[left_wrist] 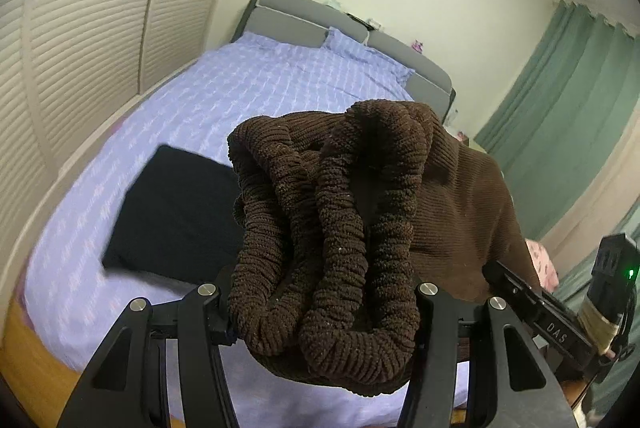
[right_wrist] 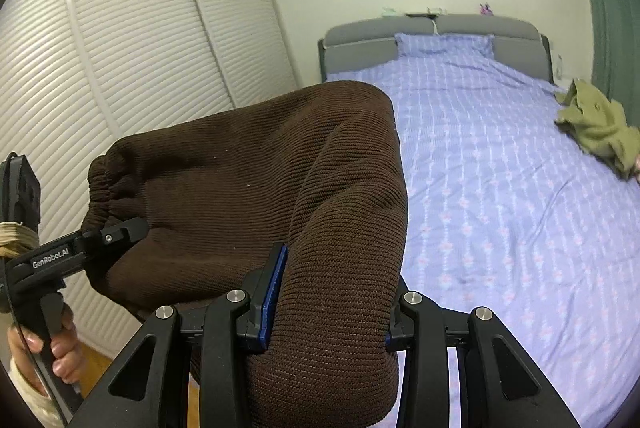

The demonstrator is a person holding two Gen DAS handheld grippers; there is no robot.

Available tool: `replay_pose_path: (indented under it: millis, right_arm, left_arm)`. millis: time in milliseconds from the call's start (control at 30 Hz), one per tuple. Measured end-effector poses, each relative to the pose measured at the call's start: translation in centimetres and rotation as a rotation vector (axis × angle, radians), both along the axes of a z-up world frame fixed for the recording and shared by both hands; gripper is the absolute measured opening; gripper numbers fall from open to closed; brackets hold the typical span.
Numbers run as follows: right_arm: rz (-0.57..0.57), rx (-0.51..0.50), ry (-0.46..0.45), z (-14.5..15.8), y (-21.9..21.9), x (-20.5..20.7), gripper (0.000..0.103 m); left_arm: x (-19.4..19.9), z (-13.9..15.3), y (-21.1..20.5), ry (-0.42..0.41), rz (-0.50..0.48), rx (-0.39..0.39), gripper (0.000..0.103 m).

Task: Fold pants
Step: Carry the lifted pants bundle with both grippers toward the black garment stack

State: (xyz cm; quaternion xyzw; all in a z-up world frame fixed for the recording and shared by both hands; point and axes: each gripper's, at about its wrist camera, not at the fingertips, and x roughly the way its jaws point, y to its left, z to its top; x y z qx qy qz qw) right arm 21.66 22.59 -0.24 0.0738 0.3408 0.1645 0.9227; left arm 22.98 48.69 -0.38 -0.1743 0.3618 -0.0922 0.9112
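Observation:
The brown ribbed pants (left_wrist: 328,228) hang in the air above the bed, held by both grippers. My left gripper (left_wrist: 324,312) is shut on the bunched elastic waistband, which fills the space between its fingers. My right gripper (right_wrist: 328,308) is shut on a thick fold of the pants (right_wrist: 304,188); a blue pad (right_wrist: 274,292) presses the cloth. The left gripper also shows in the right wrist view (right_wrist: 120,232), gripping the gathered waistband at the left. The right gripper's body shows at the right edge of the left wrist view (left_wrist: 560,324).
The bed (right_wrist: 500,188) has a lilac patterned cover, a pillow (right_wrist: 444,44) and a grey headboard (right_wrist: 432,28). A folded black garment (left_wrist: 176,212) lies on the bed. An olive garment (right_wrist: 596,124) lies crumpled at the bed's right side. Louvred closet doors (right_wrist: 140,48) stand left, green curtains (left_wrist: 560,100) right.

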Motion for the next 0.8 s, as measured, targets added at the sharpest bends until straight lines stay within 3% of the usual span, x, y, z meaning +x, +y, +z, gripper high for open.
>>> replay_pose_path:
  millis: [200,367,600,800]
  right_arm:
    - [-0.02,0.001,0.006,-0.2,8.3,4.3,0.038]
    - [0.002,-0.012,0.005,-0.9,12.6,7.9,0.038]
    - [0.037,-0.058,0.087,-4.9,16.4,13.3,0.038]
    - [0.04,-0.099,0.179,-9.9,17.8,16.9,0.038]
  left_arm:
    - [4.6,-0.5,8.2,0.022,-0.019,-0.011,0.053]
    - [9.0,-2.0,13.4,0.058,-0.032,-0.048,0.053]
    - [14.9,-7.5,17.4,0.161,-0.1,-0.068,0.053]
    - [19.1,-13.0,18.5,0.231,-0.142,-0.033,0.053]
